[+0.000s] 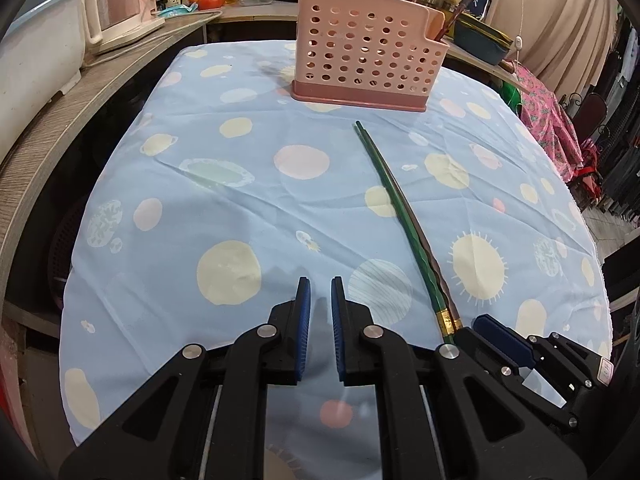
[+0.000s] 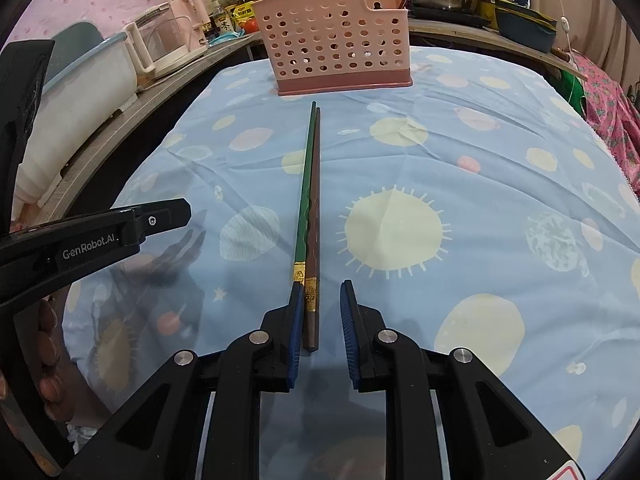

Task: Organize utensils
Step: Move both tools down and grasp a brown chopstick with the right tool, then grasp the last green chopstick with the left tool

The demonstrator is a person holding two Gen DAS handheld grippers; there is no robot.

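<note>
Right gripper (image 2: 320,292) jaws apart around chopsticks (image 2: 310,184); left apart, empty; pink holder (image 2: 336,48) beyond

Left gripper (image 1: 320,284) and right gripper (image 2: 320,286) are pointing steeply downward, side by side, jaws slightly parted.

"GenRobot.AI" stands on the left tongs (image 2: 186,212).

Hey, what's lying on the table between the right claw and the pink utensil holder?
Two chopsticks, one green and one brown, lie side by side from the right claw toward the pink utensil holder; the right wrist view shows it best.
</note>
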